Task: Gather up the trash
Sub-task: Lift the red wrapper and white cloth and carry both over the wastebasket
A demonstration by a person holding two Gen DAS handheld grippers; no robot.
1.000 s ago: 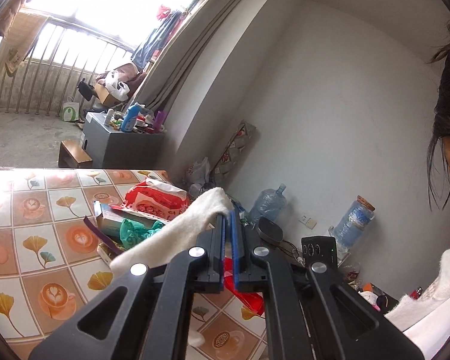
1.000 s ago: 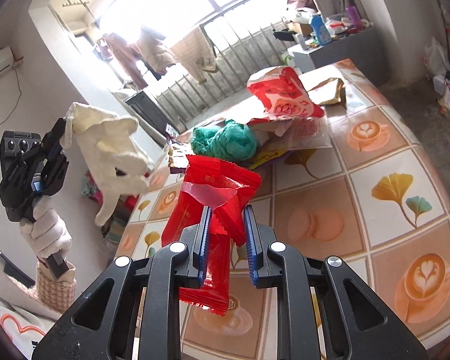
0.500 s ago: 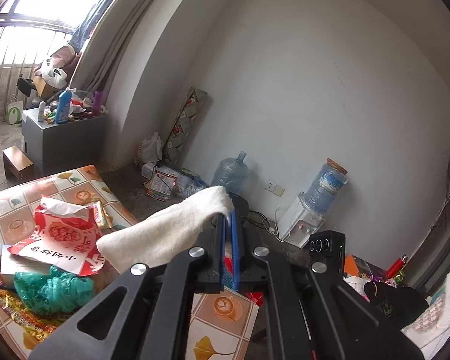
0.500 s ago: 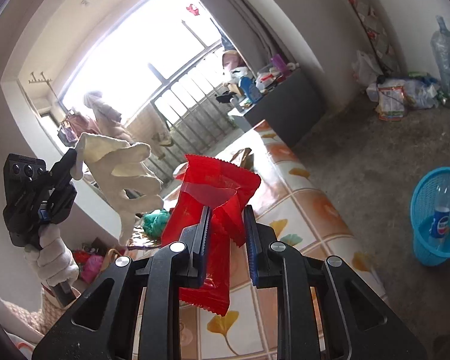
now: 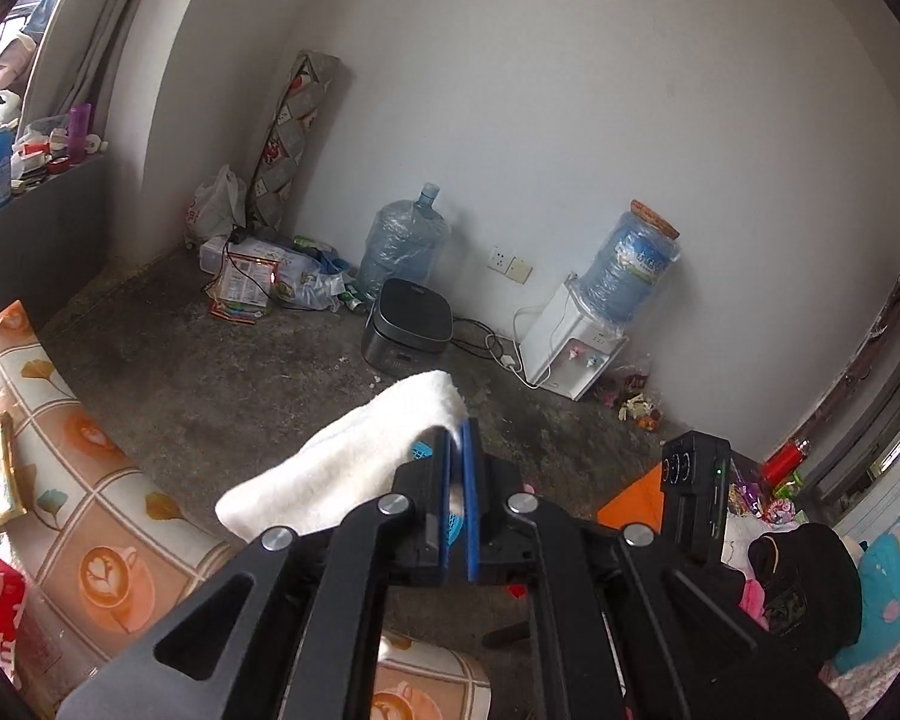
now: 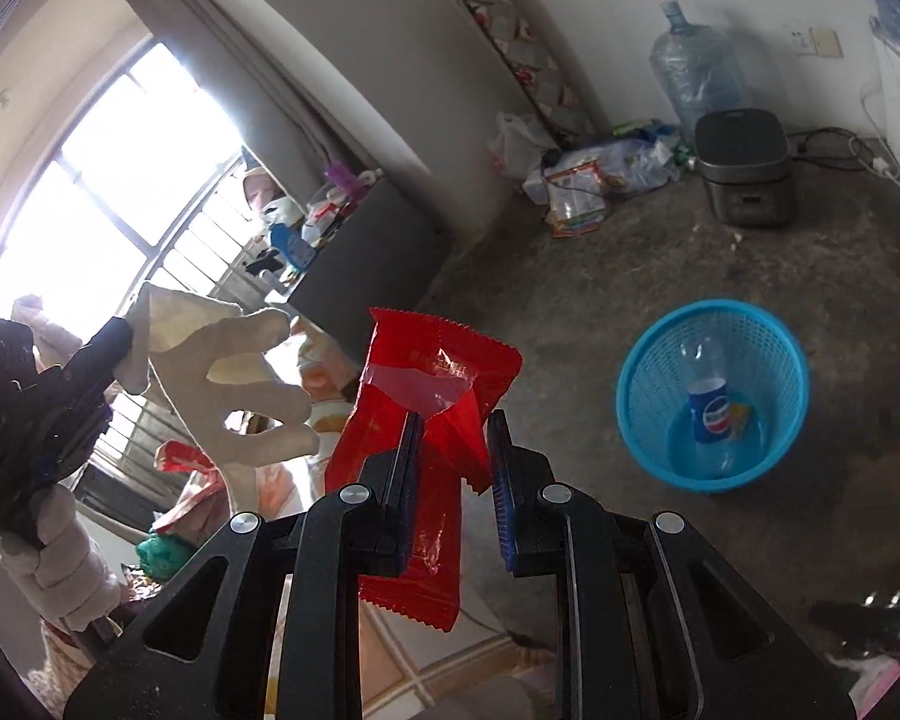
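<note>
My right gripper (image 6: 453,420) is shut on a crumpled red snack wrapper (image 6: 426,384), which hangs below the jaws. On the concrete floor to the right stands a blue mesh basket (image 6: 648,360) with a Pepsi bottle (image 6: 708,414) inside. My left gripper (image 5: 459,438) is shut on a white fabric glove (image 5: 354,468) that droops to the left. In the right wrist view that left gripper (image 6: 123,339) appears at far left with the glove (image 6: 234,384) dangling from it, held by a gloved hand (image 6: 60,564).
The tile-patterned table (image 5: 90,480) lies lower left, with red packets (image 6: 186,462) and a green bag (image 6: 162,552) on it. By the wall stand a black rice cooker (image 5: 408,330), a water jug (image 5: 402,246), a dispenser (image 5: 570,348) and floor litter (image 5: 252,282).
Both views have swung away from the table toward the floor and wall. The blue basket has come into the right wrist view. Both grips are unchanged.
</note>
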